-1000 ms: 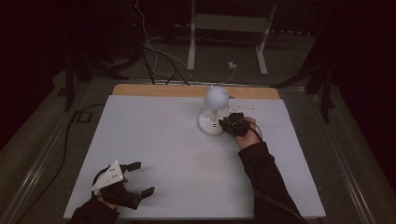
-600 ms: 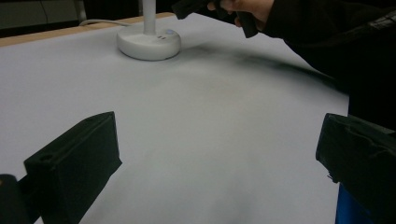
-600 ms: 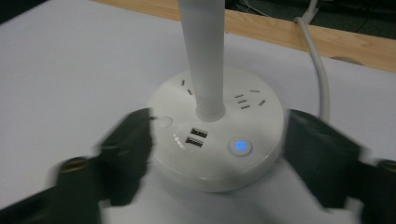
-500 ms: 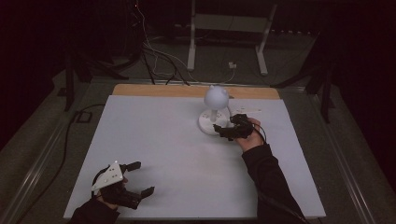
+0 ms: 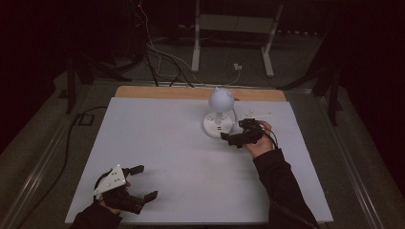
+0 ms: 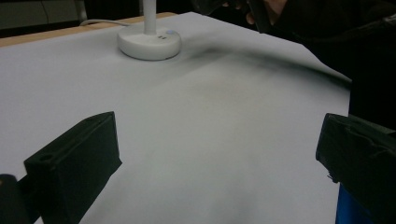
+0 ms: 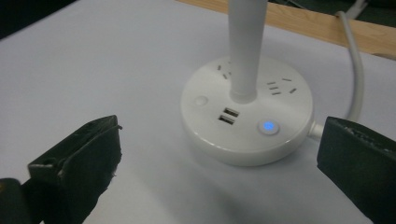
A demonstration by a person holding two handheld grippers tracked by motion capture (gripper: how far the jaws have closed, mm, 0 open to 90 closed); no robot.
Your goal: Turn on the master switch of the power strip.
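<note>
A white desk lamp (image 5: pixel 221 98) stands at the table's far middle on a round base (image 7: pixel 247 122) with sockets, two USB ports and a button lit blue (image 7: pixel 268 126). Its cable (image 7: pixel 357 70) runs off behind the base. My right gripper (image 5: pixel 232 131) sits just right of the base and points at it. Its jaws have just been opening and now stand open and wide, with nothing between them; the base lies a little beyond the fingertips (image 7: pixel 95 142). My left gripper (image 5: pixel 147 181) rests open at the near left of the table, far from the lamp.
A white sheet (image 5: pixel 162 143) covers the table, with a strip of bare wood (image 5: pixel 157 92) along the far edge. A small white object (image 5: pixel 258 113) lies behind my right hand. Cables and a metal stand (image 5: pixel 196 43) are on the floor beyond.
My right gripper's jaws have opened wide, and it has drawn back slightly from the lamp base. The left gripper has not moved.
</note>
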